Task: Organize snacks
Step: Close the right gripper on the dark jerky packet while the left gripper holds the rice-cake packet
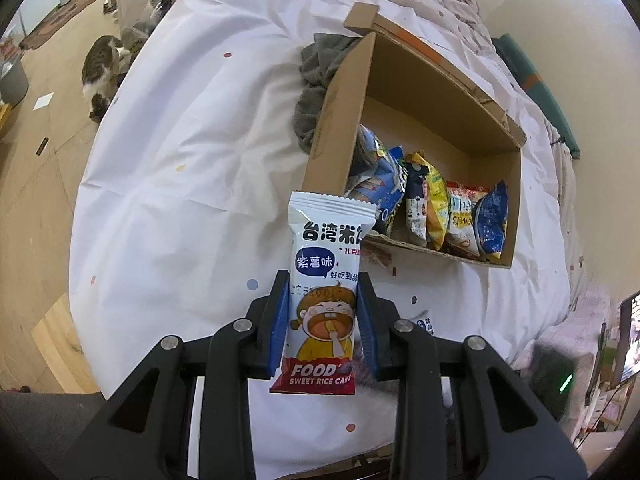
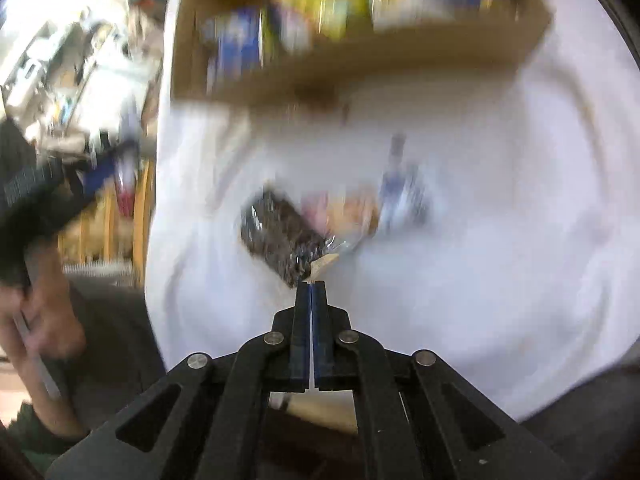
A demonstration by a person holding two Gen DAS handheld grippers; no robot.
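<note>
My left gripper is shut on a white sweet rice cake packet, which stands upright between the blue pads above the white bedsheet. Just beyond it lies an open cardboard box with several snack bags lined up along its near wall. The right wrist view is blurred by motion. In it my right gripper is shut on the clear end of a dark snack packet, which hangs off the fingertips over the sheet. The same box shows at the top of that view.
A grey cloth lies against the box's far left side. Two more packets lie on the sheet before the box. A cat stands on the wooden floor at the left. A person's hand shows at the left edge.
</note>
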